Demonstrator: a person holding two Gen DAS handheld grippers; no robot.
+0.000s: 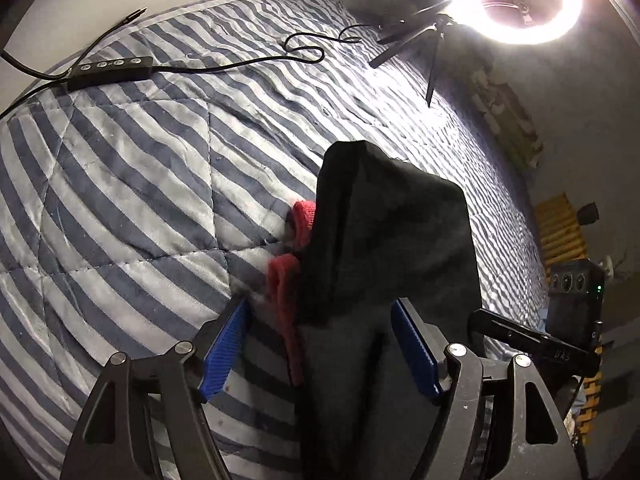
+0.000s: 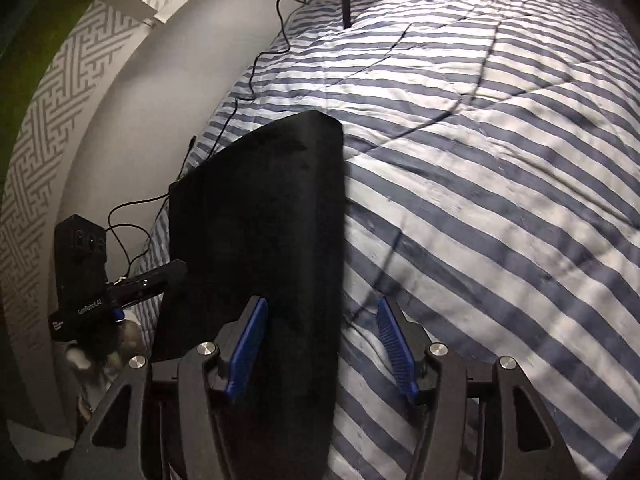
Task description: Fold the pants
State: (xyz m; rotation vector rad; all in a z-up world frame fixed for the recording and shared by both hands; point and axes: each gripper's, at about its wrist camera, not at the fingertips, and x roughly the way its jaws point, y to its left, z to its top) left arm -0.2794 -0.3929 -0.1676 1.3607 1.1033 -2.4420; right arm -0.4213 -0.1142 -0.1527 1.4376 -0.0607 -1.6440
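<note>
only the left wrist view shows the red lining (image 1: 286,280) poking out along the edge of the black pants (image 1: 384,240), plus a lit ring light (image 1: 516,0) on its tripod and a cable remote (image 1: 110,72) on the bed (image 1: 120,180). the right wrist view shows the pants (image 2: 260,220) as a plain dark folded slab lying on the striped bed (image 2: 500,200), near its wall-side edge. left gripper (image 1: 320,344) fingers are released, spread astride the cloth. right gripper (image 2: 322,344) fingers are released too, pants edge between them. the other gripper's camera block (image 2: 82,264) crowds the pants' left side.
</note>
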